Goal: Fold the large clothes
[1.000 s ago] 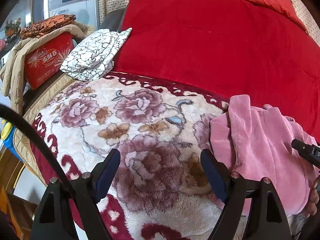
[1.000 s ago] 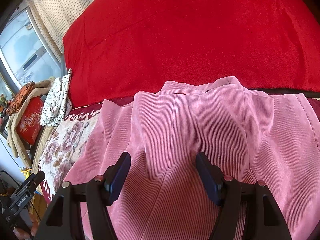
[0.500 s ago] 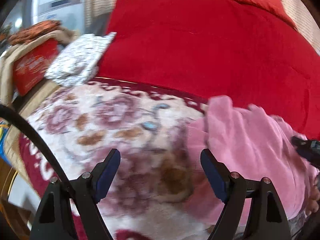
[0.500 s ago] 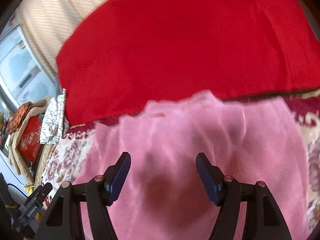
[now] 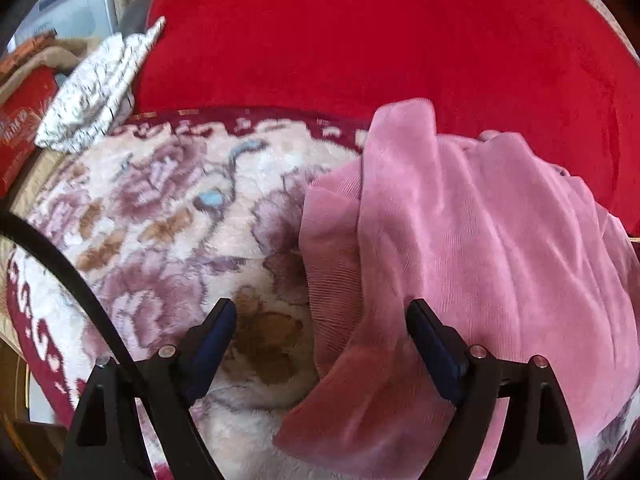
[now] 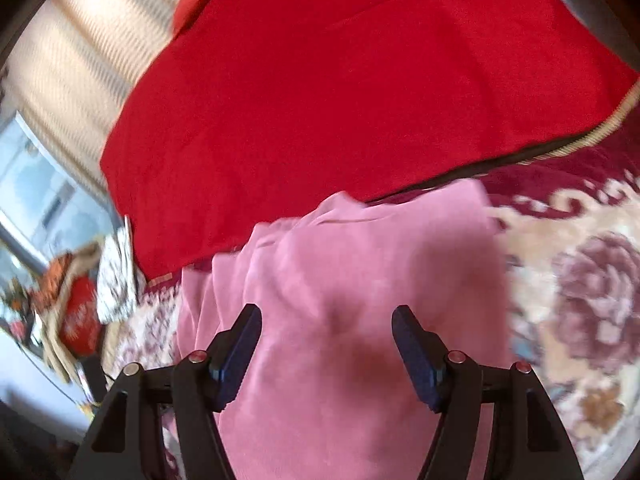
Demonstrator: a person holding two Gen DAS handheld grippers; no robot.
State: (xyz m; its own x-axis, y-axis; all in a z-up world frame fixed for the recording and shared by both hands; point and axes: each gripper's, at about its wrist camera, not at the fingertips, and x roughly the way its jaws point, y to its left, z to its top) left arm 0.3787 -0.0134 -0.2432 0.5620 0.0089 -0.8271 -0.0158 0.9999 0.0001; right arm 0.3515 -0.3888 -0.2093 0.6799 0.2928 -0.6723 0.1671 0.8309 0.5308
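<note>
A pink ribbed garment (image 5: 480,248) lies rumpled on the floral plush blanket (image 5: 168,216), its left edge folded over itself. My left gripper (image 5: 320,316) hovers above that left edge with its jaws opening; the cloth's edge lies below the gap and the pads do not press on it. In the right wrist view the same pink garment (image 6: 360,300) fills the middle. My right gripper (image 6: 326,320) hangs open over it, nothing pinched between its pads. Motion blur softens the right wrist view.
A thick red quilt (image 5: 380,40) rises behind the garment. A folded white cloth with black lines (image 5: 96,92) sits at the back left, beside a red box (image 5: 20,120) draped in beige fabric. Floral blanket (image 6: 580,280) lies bare right of the garment.
My left gripper has shifted right and down, closer over the garment's left edge, with its jaws a little wider. My right gripper has swung right and rolled; bare blanket now shows at its right.
</note>
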